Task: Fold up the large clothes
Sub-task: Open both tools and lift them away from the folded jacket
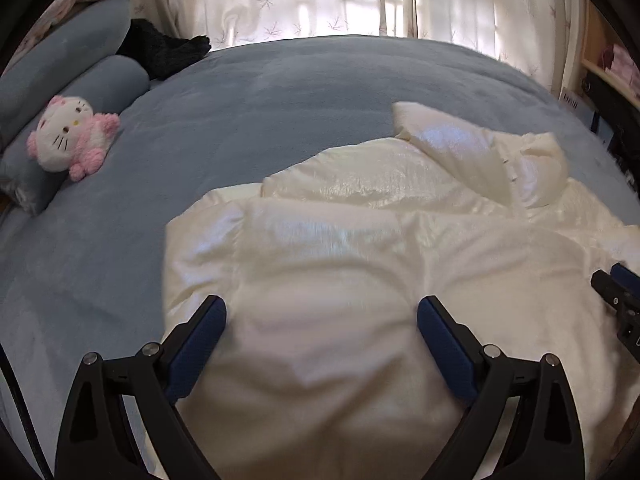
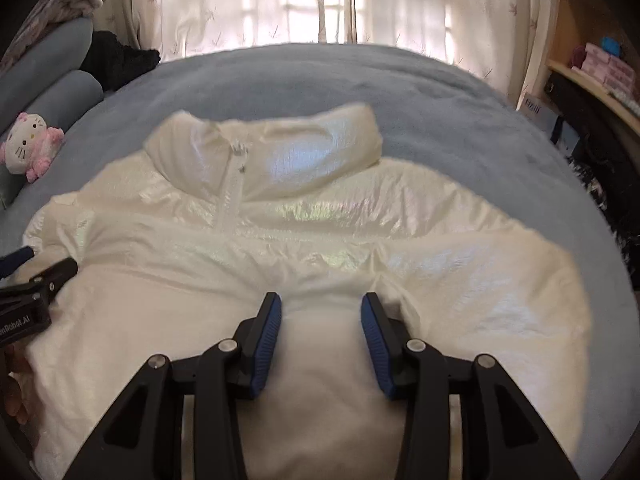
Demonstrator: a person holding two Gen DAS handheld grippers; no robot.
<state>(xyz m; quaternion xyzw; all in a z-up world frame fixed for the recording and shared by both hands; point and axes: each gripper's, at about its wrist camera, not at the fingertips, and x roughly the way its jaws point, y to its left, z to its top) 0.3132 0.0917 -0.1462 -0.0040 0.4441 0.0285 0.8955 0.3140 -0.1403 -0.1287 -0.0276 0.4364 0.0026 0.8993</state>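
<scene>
Glossy cream-white padded jacket (image 2: 304, 240), front up, white zip (image 2: 230, 196) closed, collar (image 2: 280, 148) toward 12 o'clock, spread over the near half of the bed covered in a grey-blue blanket (image 2: 440, 92). One part lies folded across the chest at 1 o'clock in the left wrist view (image 1: 460, 148); whether it is a sleeve cannot be told. Step in hand, as judged: an early fold, with the lower body about to be gathered. The next move calls for both claws to close on the hem fabric and carry it toward the collar.

Left claw (image 1: 322, 320): jaws wide apart, nothing gripped, fabric bulging between them. Right claw (image 2: 321, 316): jaws moderately apart, straddling a ridge of fabric without pinching it.

Periphery: pink-and-white plush cat toy (image 1: 72, 136) at 9 o'clock, beside grey-blue pillows (image 1: 76, 64); patterned curtains (image 2: 304, 0) at 12 o'clock.
</scene>
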